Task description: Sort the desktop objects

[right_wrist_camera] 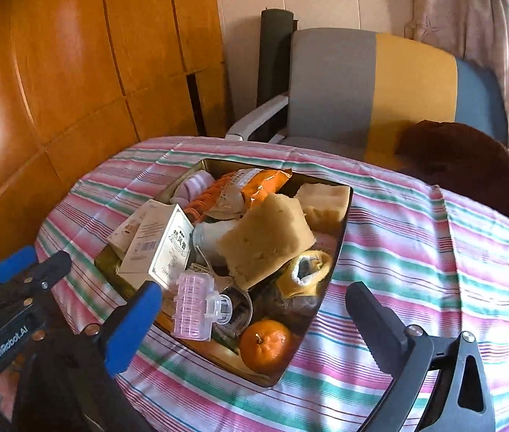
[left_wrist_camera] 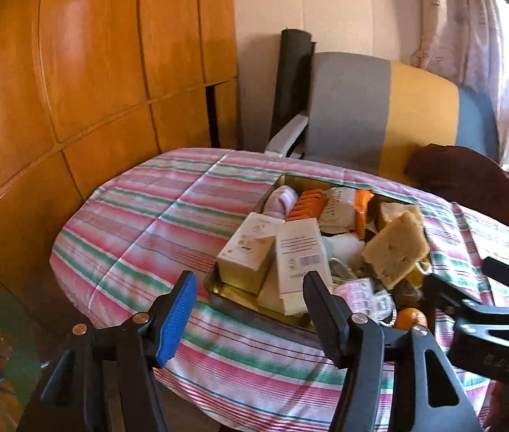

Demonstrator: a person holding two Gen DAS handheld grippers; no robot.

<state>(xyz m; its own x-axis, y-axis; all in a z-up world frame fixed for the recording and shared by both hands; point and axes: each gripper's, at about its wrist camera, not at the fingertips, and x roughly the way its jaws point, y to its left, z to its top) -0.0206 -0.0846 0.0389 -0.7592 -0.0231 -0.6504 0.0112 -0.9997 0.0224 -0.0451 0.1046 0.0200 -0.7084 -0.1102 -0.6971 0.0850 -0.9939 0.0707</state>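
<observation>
Both the left gripper (left_wrist_camera: 250, 318) and right gripper (right_wrist_camera: 254, 327) stand wide apart, holding nothing. The golden tray (right_wrist_camera: 340, 252), heaped with sorted objects, sits mid-table on the striped tablecloth (right_wrist_camera: 416, 252); a chair (right_wrist_camera: 362, 82) stands beyond.

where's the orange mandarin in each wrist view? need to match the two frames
Left wrist: the round orange mandarin sits low right of centre, at the near corner of the gold metal tray, partly hidden behind a black gripper finger.
Right wrist: the mandarin is in full view, low centre, in the tray's near corner.
Shared landmark: the pink ridged plastic case lying just beside the mandarin.
</observation>
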